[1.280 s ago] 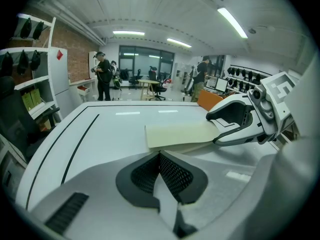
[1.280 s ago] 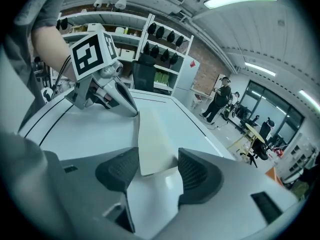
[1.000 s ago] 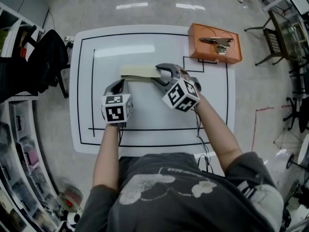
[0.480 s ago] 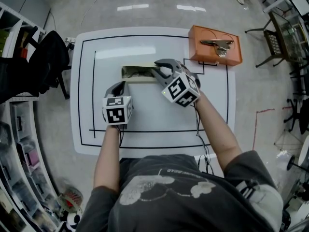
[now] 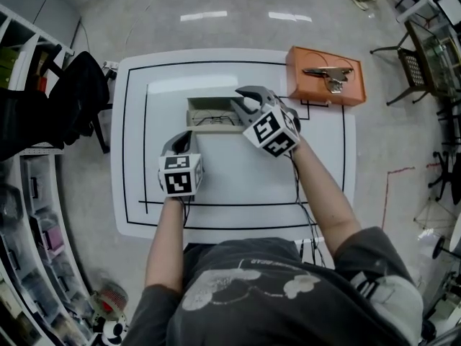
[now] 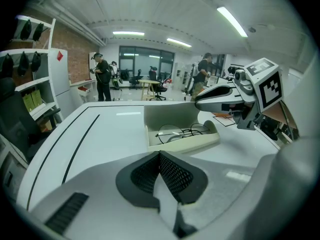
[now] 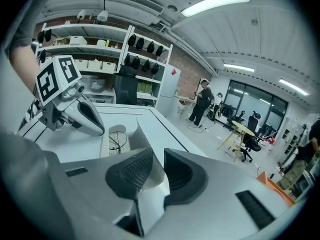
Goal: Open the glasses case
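The beige glasses case (image 5: 214, 126) lies open in the middle of the white table (image 5: 238, 186), its lid (image 7: 146, 143) standing up at the far side. Thin wire glasses (image 6: 181, 131) rest in the tray (image 6: 187, 143). My right gripper (image 5: 238, 101) is shut on the lid's right end, and the lid's edge shows pinched between its pads (image 7: 135, 170). My left gripper (image 5: 184, 137) sits shut just in front of the case's left end, holding nothing; the left gripper view shows its pads (image 6: 170, 171) together, short of the tray.
An orange box (image 5: 324, 85) with a metal tool (image 5: 330, 73) on top stands at the table's far right corner. A black line (image 5: 146, 150) frames the tabletop. A black chair (image 5: 75, 92) and shelves (image 5: 29, 215) stand to the left. People stand far off in the room.
The case went from closed to open: my right gripper closed on the lid and swung it up and away, uncovering the glasses. The left gripper stayed put.
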Demonstrator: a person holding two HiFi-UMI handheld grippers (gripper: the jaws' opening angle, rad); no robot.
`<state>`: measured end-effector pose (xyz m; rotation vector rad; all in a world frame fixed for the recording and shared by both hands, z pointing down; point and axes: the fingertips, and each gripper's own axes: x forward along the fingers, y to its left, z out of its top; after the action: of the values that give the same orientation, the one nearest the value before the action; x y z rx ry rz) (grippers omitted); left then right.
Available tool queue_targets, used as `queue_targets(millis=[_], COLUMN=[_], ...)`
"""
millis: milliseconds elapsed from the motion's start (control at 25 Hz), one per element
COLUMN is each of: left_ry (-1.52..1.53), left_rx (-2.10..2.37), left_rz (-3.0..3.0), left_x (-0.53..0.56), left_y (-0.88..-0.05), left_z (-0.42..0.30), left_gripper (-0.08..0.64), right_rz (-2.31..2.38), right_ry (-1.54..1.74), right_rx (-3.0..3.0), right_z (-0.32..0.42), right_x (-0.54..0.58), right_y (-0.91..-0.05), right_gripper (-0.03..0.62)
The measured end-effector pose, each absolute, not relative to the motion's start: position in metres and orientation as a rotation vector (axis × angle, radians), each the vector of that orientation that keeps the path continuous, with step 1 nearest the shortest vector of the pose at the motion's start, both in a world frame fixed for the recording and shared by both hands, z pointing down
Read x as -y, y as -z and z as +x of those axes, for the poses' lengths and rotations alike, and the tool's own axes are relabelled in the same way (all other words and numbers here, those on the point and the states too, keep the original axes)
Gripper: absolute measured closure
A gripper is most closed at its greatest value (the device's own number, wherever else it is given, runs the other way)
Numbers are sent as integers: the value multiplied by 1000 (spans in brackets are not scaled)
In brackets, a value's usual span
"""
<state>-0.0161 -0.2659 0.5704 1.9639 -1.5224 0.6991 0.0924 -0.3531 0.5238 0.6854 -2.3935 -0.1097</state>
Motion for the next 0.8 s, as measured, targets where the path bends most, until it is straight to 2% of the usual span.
queue_targets(millis=[440, 600, 800], left_ry=[-709, -689, -706], left_rx=[1523, 1513, 1527], left_rz=[1957, 1961, 1984], left_x=[266, 266, 264], left_y=[-574, -571, -567], left_z=[-17, -17, -21], left_gripper=[558, 558, 558], right_rz=[751, 813, 889], right_ry=[95, 92, 77], right_rx=[2404, 2404, 2419], right_z=[95, 101, 108], right_x=[365, 364, 353], right_y=[-525, -518, -502], right_gripper=[506, 460, 465])
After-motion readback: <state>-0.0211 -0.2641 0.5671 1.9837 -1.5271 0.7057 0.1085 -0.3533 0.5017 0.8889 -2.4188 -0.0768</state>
